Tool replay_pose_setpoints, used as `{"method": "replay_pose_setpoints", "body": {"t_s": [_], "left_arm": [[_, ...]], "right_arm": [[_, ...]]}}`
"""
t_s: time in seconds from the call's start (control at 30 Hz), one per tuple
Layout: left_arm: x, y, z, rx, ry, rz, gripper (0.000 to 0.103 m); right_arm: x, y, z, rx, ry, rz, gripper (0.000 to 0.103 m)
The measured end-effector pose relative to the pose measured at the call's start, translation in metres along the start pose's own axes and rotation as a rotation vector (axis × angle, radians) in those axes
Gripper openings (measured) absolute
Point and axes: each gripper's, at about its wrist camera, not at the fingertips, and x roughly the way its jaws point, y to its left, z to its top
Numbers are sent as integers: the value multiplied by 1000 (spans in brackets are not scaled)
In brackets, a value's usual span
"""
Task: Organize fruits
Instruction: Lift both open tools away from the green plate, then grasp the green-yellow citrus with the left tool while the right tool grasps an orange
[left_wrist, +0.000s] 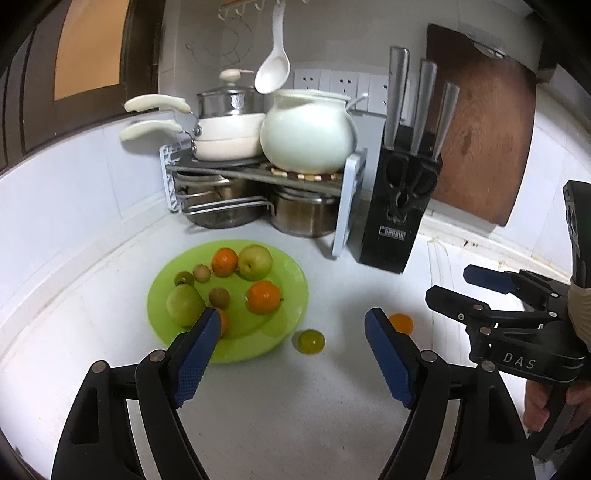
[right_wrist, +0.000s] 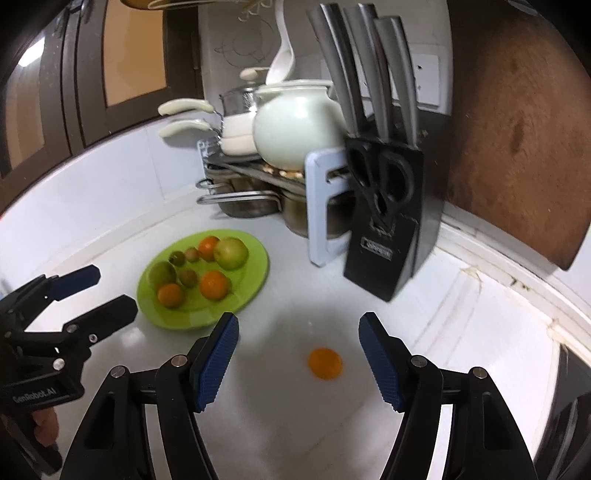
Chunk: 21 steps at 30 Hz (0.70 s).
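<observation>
Both grippers stand spread and empty: left gripper (left_wrist: 291, 326), right gripper (right_wrist: 298, 325). Only the left wrist view shows the small green fruit (left_wrist: 311, 341) lying just beside the green plate (left_wrist: 288, 306); the right wrist view instead shows the small orange fruit (right_wrist: 325, 363) whole on the counter (right_wrist: 277, 424).

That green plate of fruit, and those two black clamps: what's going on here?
A person holds a gripper in each hand and is gathering fruit onto the green plate. Both are open and empty. The left gripper faces a small green fruit beside the plate; the right gripper hovers over a small orange fruit on the counter.
</observation>
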Motion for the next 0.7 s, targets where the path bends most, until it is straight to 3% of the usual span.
{"method": "replay_pose_setpoints", "body": {"t_s": [0.4, 0.7], "left_arm": [[33, -13, -26, 67, 60, -24, 79], [79, -12, -35, 65, 155, -76, 64]], "right_arm": [[22, -15, -26, 7, 78, -33, 68], [53, -23, -38, 50, 148, -5, 68]]}}
